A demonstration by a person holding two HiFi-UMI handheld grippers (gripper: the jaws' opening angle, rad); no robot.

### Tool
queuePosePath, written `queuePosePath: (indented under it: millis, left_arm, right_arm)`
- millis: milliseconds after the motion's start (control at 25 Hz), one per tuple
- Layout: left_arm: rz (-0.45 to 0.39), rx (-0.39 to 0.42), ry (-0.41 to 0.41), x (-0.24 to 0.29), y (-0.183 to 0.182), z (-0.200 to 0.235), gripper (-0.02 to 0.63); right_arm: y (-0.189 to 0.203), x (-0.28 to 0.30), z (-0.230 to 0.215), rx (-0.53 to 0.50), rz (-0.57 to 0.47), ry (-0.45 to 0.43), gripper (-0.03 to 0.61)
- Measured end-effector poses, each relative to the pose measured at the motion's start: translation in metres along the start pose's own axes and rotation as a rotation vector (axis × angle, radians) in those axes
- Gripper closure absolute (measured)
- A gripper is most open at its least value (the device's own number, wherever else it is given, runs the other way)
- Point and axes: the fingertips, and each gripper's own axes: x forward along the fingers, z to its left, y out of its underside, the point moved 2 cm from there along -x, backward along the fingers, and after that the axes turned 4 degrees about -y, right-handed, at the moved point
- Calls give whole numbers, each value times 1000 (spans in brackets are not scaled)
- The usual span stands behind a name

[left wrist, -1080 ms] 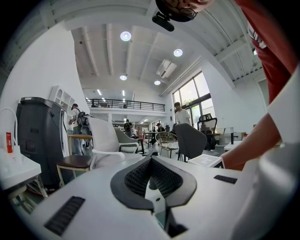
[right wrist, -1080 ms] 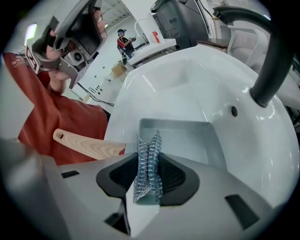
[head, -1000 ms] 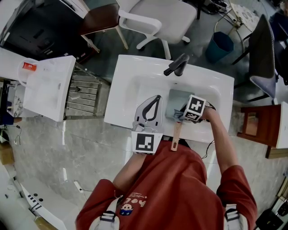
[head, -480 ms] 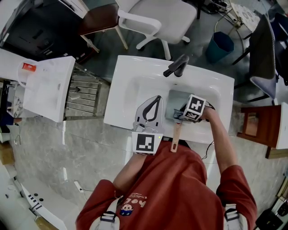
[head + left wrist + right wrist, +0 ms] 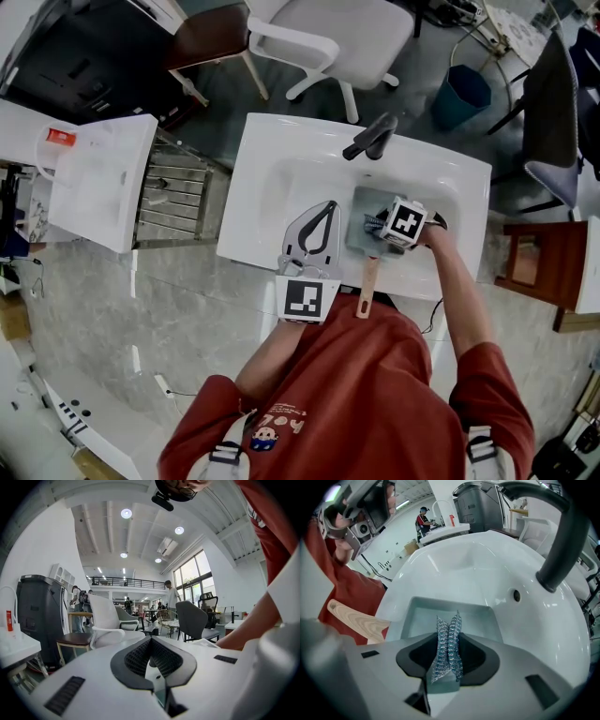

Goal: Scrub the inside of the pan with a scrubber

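Observation:
A square grey pan (image 5: 367, 204) with a wooden handle (image 5: 367, 284) lies in the white sink (image 5: 281, 178), its handle sticking out over the front rim. My right gripper (image 5: 379, 225) is over the pan, shut on a silvery mesh scrubber (image 5: 372, 223). In the right gripper view the scrubber (image 5: 449, 634) is pinched upright between the jaws of the right gripper (image 5: 448, 665), above the pan (image 5: 426, 613), with the handle (image 5: 354, 620) at the left. My left gripper (image 5: 326, 204) rests on the sink's front part, left of the pan. The left gripper (image 5: 151, 641) is shut and holds nothing.
A dark faucet (image 5: 370, 136) stands at the sink's back edge and arches at the right in the right gripper view (image 5: 562, 531). A second white basin (image 5: 103, 183) is to the left. A white chair (image 5: 328, 37) and a blue bin (image 5: 459, 94) stand beyond the sink.
My right gripper with the scrubber has shifted slightly toward the faucet over the pan. The left gripper has stayed where it was.

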Motion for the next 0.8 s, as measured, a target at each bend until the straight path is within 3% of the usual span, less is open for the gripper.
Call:
queuePosePath:
  millis: [280, 520, 800]
  left_arm:
    - [0, 13, 2, -1, 2, 1, 603]
    - [0, 16, 7, -7, 4, -2, 603]
    - [8, 12, -12, -12, 6, 4, 603]
  right_arm:
    - [0, 16, -21, -27, -17, 160, 436]
    - [2, 31, -44, -102, 7, 370, 440]
    - [2, 33, -49, -103, 21, 384, 440]
